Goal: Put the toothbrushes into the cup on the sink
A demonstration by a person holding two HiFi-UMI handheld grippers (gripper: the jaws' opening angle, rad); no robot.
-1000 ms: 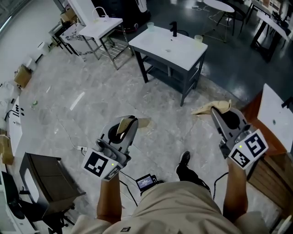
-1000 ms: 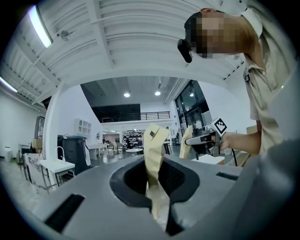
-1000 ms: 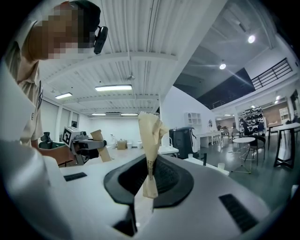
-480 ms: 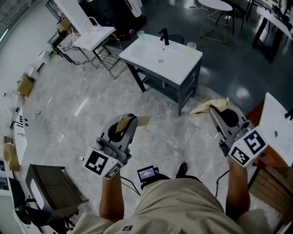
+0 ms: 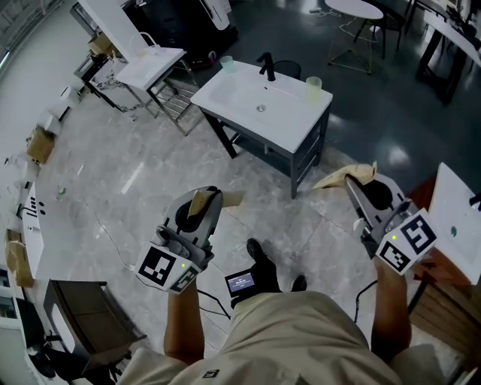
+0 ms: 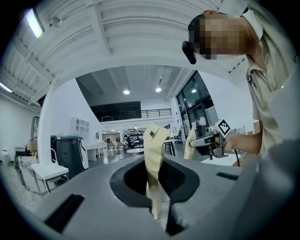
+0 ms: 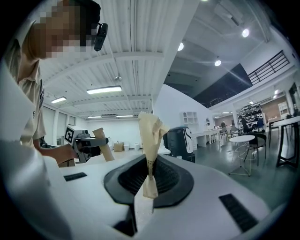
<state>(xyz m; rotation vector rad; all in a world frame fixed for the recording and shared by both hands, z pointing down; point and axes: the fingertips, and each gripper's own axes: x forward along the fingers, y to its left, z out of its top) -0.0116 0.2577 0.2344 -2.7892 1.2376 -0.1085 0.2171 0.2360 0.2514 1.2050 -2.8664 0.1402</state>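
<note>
A white sink [image 5: 248,101] on a dark frame stands several steps ahead on the floor, with a black tap [image 5: 266,66]. One pale cup [image 5: 227,62] is at its far left corner and another cup [image 5: 314,83] at its far right. My left gripper [image 5: 205,199] is shut on a tan paper-wrapped toothbrush [image 5: 199,204], which sticks up between the jaws [image 6: 153,159]. My right gripper [image 5: 353,186] is shut on a second tan wrapped toothbrush [image 5: 348,175], which stands upright in its own view [image 7: 149,140]. Both grippers are held at waist height, far from the sink.
A white folding table [image 5: 154,62] and a wire rack stand left of the sink. A round table [image 5: 353,9] is behind it. A white-topped wooden cabinet [image 5: 455,218] is close on my right, a dark stool [image 5: 83,312] at lower left. Cables run across the floor near my feet.
The sink has slid left and slightly nearer in the head view as the person walks; a shoe has stepped forward. Both grippers keep their hold and place.
</note>
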